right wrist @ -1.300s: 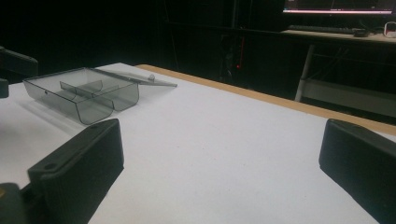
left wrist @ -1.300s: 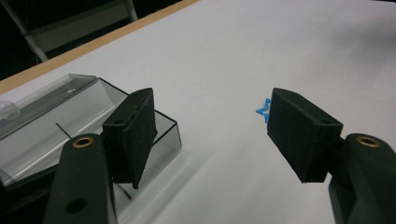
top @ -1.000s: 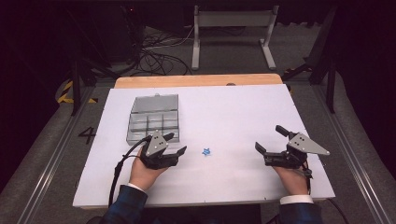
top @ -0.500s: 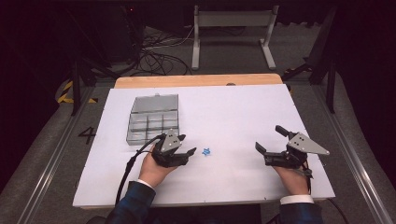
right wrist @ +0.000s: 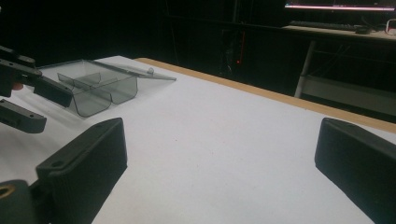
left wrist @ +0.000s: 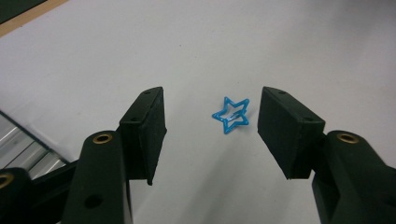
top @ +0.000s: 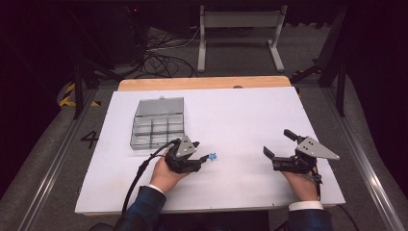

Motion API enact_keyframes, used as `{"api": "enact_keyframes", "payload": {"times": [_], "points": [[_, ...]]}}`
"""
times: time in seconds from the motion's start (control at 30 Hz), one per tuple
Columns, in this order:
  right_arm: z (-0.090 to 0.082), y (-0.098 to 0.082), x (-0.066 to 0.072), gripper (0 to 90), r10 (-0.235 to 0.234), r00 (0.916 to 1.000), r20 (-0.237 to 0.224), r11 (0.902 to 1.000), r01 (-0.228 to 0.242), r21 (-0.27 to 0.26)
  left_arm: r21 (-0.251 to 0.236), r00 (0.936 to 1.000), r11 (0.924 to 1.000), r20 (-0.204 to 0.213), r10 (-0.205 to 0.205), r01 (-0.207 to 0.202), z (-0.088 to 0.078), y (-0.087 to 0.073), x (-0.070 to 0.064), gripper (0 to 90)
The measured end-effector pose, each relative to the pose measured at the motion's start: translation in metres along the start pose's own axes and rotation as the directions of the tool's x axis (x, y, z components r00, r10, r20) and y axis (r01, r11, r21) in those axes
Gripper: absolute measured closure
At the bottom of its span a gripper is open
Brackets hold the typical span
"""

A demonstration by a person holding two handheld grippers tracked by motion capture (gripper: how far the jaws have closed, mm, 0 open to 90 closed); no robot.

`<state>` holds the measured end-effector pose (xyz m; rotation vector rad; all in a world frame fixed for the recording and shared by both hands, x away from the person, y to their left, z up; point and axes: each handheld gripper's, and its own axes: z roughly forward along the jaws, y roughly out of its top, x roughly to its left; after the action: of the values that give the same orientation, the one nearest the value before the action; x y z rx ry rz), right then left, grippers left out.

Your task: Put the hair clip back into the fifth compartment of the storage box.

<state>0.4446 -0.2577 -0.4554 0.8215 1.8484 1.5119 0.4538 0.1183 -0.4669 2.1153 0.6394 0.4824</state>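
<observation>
A small blue star-shaped outline (top: 213, 156) lies flat on the white table (top: 240, 115). My left gripper (top: 204, 159) sits low just left of it. In the left gripper view the star (left wrist: 230, 114) lies between the two black pads (left wrist: 148, 128), nearer the right one, and neither pad touches it. The jaws of the left gripper (left wrist: 217, 128) have just been closing and still stand apart. My right gripper (top: 278, 143) rests at the right of the table, jaws wide open (right wrist: 224, 158) with nothing between them.
A clear plastic compartment box (top: 158, 127) with its lid open stands behind the left hand; it shows in the right gripper view (right wrist: 100, 88) beside the left gripper (right wrist: 28, 100). A wooden table edge (top: 202, 83) runs along the back.
My left gripper has slid right across the table until its jaws are around the blue star. The right hand has stayed where it was.
</observation>
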Motion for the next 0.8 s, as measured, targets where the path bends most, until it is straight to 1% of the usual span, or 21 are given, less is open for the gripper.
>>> {"api": "enact_keyframes", "payload": {"times": [0.07, 0.2, 0.27, 0.53, 0.63, 0.77, 0.8], "points": [[0.0, 0.0, 0.0, 3.1, 0.0, 1.0, -0.001, 1.0, 0.0, 0.0, 0.002, 1.0, 1.0, 0.007, -0.004, 0.004, 0.002, 0.001, -0.001, 43.8], [0.0, 0.0, 0.0, 3.3, -0.001, 1.0, -0.003, 1.0, 0.001, 0.003, 0.01, 0.9999, 1.0, 0.015, -0.001, 0.001, 0.007, 0.003, -0.005, 46.1], [0.0, 0.0, 0.0, 3.3, 0.0, 1.0, -0.004, 1.0, 0.0, 0.004, 0.019, 0.9999, 0.9998, 0.015, 0.008, -0.009, 0.009, 0.003, -0.006, 46.9], [0.001, 0.0, 0.0, 3.5, -0.001, 1.0, -0.007, 1.0, 0.001, 0.007, 0.036, 0.9996, 0.9993, 0.027, 0.01, -0.011, 0.021, 0.004, -0.014, 50.0], [0.001, 0.0, 0.0, 3.6, 0.0, 1.0, -0.005, 1.0, 0.0, 0.006, 0.048, 0.9995, 0.9987, 0.027, 0.013, -0.014, 0.025, 0.004, -0.016, 51.3], [0.001, 0.0, 0.0, 3.6, 0.0, 1.0, -0.008, 1.0, 0.0, 0.006, 0.065, 0.9996, 0.9976, 0.013, 0.024, -0.025, 0.029, 0.005, -0.019, 54.6], [0.001, 0.0, 0.0, 3.6, 0.0, 1.0, -0.008, 1.0, 0.0, 0.006, 0.07, 0.9994, 0.9969, 0.009, 0.033, -0.034, 0.03, 0.005, -0.019, 54.6]]}}
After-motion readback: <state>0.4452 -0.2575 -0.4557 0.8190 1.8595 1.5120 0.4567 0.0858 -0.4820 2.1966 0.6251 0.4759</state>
